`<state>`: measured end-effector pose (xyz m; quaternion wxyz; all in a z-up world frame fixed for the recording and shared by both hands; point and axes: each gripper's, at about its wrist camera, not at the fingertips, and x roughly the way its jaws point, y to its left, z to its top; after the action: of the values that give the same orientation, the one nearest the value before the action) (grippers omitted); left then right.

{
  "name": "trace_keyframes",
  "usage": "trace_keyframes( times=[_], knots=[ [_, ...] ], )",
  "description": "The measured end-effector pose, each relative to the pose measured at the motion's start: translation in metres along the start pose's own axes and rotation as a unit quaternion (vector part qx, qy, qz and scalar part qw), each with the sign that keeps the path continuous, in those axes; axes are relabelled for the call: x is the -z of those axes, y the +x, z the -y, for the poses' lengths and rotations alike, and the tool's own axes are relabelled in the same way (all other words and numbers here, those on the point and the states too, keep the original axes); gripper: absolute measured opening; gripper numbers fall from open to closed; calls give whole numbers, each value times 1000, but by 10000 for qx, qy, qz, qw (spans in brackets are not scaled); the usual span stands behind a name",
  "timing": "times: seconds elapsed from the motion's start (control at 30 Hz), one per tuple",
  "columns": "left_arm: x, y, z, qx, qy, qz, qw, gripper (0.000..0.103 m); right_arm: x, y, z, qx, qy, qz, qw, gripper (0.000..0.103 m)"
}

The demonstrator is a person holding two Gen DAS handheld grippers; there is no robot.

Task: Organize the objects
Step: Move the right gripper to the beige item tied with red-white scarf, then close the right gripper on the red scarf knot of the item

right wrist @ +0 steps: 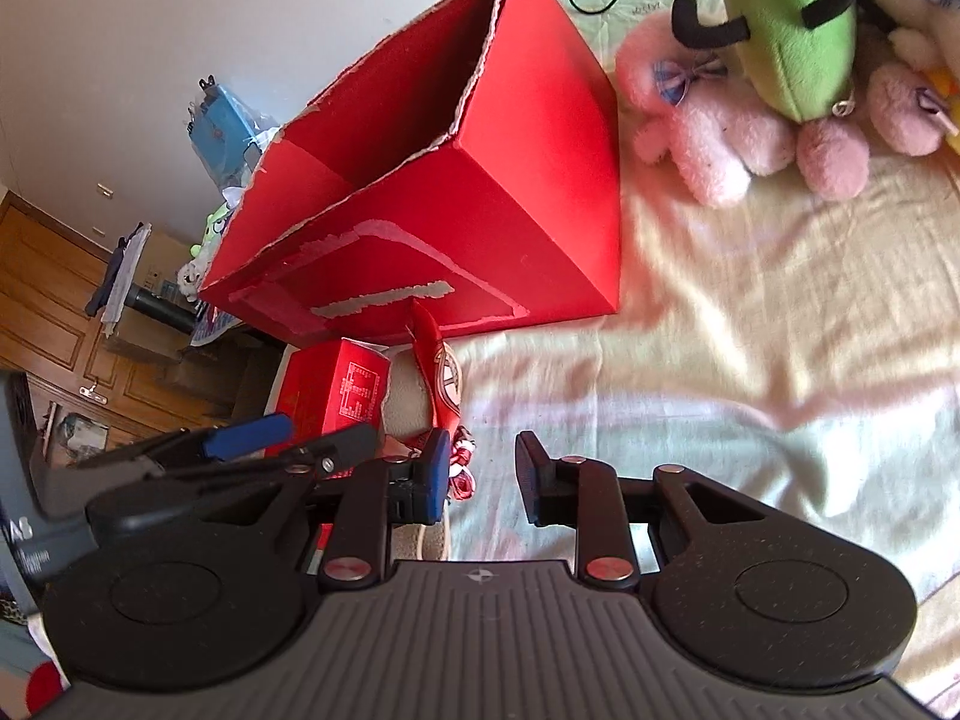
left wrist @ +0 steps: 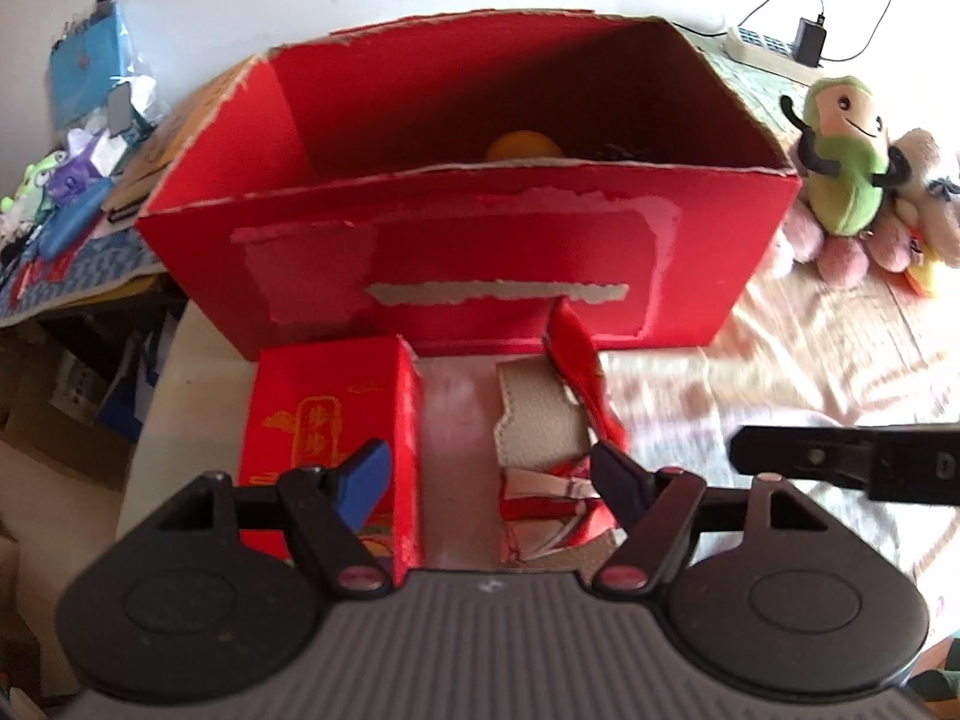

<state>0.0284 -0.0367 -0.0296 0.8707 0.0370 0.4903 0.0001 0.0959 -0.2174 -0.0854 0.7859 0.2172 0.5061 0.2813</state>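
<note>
A big open red cardboard box (left wrist: pixel 468 240) stands on the bed; an orange round thing (left wrist: pixel 522 147) shows inside it. In front lie a small red carton with gold print (left wrist: pixel 327 420) and a torn red and beige packet (left wrist: pixel 552 438). My left gripper (left wrist: pixel 489 477) is open, low over the gap between carton and packet, touching neither. My right gripper (right wrist: pixel 480 471) is open and empty over the sheet, just right of the packet (right wrist: pixel 441 378). The big box (right wrist: pixel 480 228) and the carton (right wrist: pixel 342 396) show in the right wrist view too.
Plush toys, a green one (left wrist: pixel 846 150) on pink ones (right wrist: pixel 720 138), lie right of the box. A power strip with charger (left wrist: pixel 774 45) sits behind. Clutter and a blue bag (left wrist: pixel 84 78) are at the left, past the bed's edge. Pale bedsheet (right wrist: pixel 750 330) spreads to the right.
</note>
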Motion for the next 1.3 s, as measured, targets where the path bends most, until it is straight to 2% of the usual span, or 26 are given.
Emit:
trace_keyframes(
  times=[0.43, 0.67, 0.9, 1.03, 1.3],
  knots=[
    [-2, 18, 8, 160, 319, -247, 9991, 76, -18, 23, 3, -193, 323, -200, 9991, 28],
    [4, 31, 15, 493, 518, -454, 9964, 76, -22, 38, 3, -244, 391, -362, 9983, 28],
    [15, 51, 10, 770, 334, -823, 9931, 74, -25, 53, 4, -249, 393, -548, 9974, 28],
    [14, 53, 8, 842, 314, -748, 9931, 74, -27, 62, 1, -290, 318, -664, 9969, 28],
    [13, 55, 13, 807, 581, -597, 9932, 69, -30, 75, -3, -526, 258, -850, 9947, 30]
  ],
)
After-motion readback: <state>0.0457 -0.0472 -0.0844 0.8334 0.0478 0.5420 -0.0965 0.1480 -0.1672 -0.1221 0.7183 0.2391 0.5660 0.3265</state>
